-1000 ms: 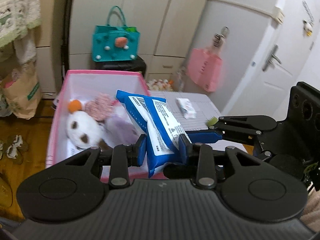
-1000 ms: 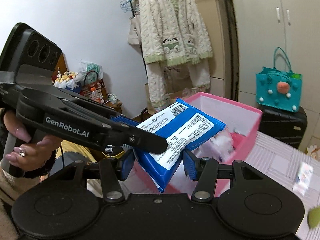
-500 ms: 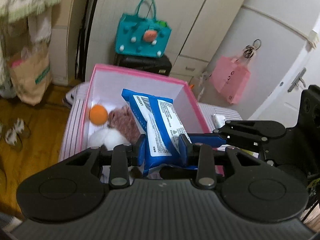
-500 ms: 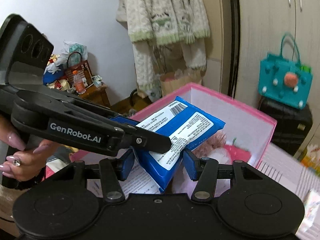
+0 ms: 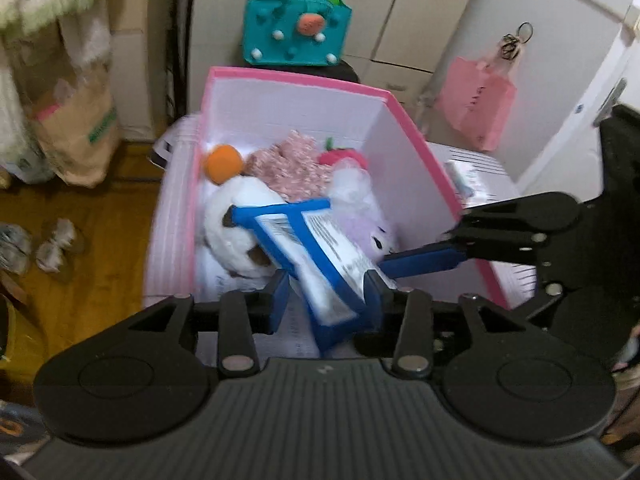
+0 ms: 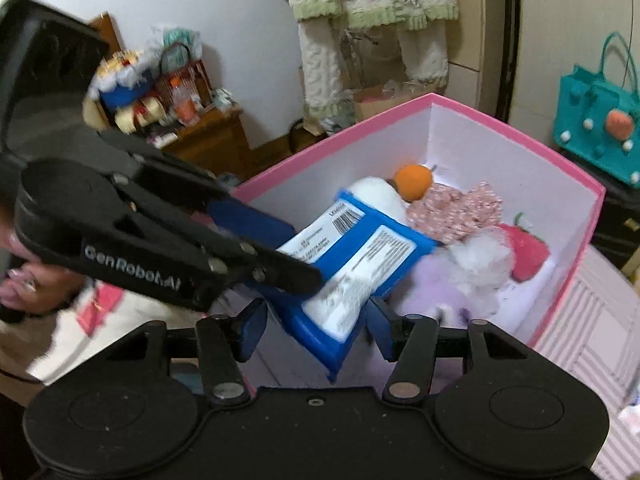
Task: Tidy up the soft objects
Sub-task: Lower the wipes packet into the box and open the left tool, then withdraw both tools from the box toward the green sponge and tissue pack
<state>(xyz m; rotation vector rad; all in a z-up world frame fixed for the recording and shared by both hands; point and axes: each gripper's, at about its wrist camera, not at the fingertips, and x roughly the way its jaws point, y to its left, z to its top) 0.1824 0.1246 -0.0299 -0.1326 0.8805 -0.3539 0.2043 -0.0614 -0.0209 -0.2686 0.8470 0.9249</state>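
Packet (image 5: 320, 264) sits loosely between both just-opening claws, over box (image 5: 424, 152).

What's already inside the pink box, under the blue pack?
Inside the pink box: white plush, orange ball, pink knit piece, strawberry, lilac plush. The blue pack covers whatever lies beneath it.
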